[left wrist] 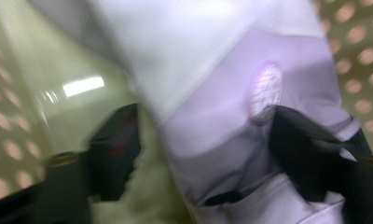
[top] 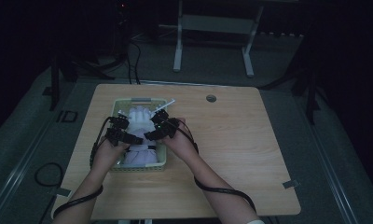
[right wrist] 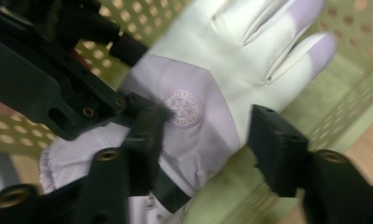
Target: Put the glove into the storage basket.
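One perforated green basket [top: 162, 162] on the tabletop [top: 231, 140]; inside it one white-and-lilac glove [top: 139, 117], palm area up. Two tongs over it. Left tongs [top: 128, 138]: jaws parted, glove between them, not clamped. Right tongs [top: 153, 133]: jaws apart above the glove, gripping nothing. Right gripper view resolves a round emblem [right wrist: 183, 108] and a dark wrist strap [right wrist: 168, 193]; high view does not.

A dim recording lab, by the look of it. The lone wooden bench [top: 231, 154] stands on grey carpet, cables [top: 133, 60] trail at upper left, and a metal stand frame [top: 212, 28] sits at the top.
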Motion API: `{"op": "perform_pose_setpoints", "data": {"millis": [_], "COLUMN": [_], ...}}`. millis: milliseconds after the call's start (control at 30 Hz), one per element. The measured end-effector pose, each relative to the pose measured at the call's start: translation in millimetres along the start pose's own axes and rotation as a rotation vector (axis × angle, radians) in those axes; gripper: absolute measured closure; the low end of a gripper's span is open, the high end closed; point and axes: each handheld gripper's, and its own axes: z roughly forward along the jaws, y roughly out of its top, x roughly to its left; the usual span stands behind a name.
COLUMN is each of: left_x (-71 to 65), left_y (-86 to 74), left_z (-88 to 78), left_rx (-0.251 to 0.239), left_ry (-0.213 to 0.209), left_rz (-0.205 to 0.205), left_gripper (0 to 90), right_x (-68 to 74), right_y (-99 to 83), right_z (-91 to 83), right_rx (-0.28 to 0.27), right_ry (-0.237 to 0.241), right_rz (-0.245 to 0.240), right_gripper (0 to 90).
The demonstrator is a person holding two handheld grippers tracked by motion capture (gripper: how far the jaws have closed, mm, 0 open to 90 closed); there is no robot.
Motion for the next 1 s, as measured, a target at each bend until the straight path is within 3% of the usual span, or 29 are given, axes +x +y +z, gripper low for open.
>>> {"op": "perform_pose_setpoints", "data": {"millis": [33,133,200,267,500,800,1000], "left_x": [0.2,0.6,-1.2,-3.7,-11.9,-28.6,-48.7], "left_y": [-0.2,-2.2,-4.1,-6.8,-18.9,-26.5,-27.9], "left_z": [-6.8,-19.2,-26.9,-33.1,-44.7,-44.5,-47.4], "left_rx": [-0.071,-0.171,-0.207,-0.23,-0.288,-0.3,-0.324], "left_ry": [-0.014,-0.029,-0.005,-0.01,-0.004,-0.066,-0.106], "left_rz": [-0.002,-0.013,0.014,0.014,0.012,0.032,0.075], "left_gripper": [11.9,7.5,7.2,7.2,7.5,7.5,7.5], "right_x": [0.0,-1.2,-1.2,-2.3,-6.6,-16.6,-24.5], "right_y": [0.1,-0.5,-1.8,-3.4,-13.5,-26.0,-35.8], "right_z": [-2.6,-9.4,-13.1,-15.8,-21.3,-27.7,-34.6], "right_rx": [-0.008,-0.035,-0.049,-0.053,-0.044,-0.061,-0.069], "right_ry": [0.005,0.051,0.062,0.083,0.105,0.125,0.135], "right_rz": [0.001,-0.004,-0.019,-0.022,-0.066,-0.073,-0.078], "right_gripper": [37.7,28.3,27.2,24.0,19.8,18.0,17.9]}}
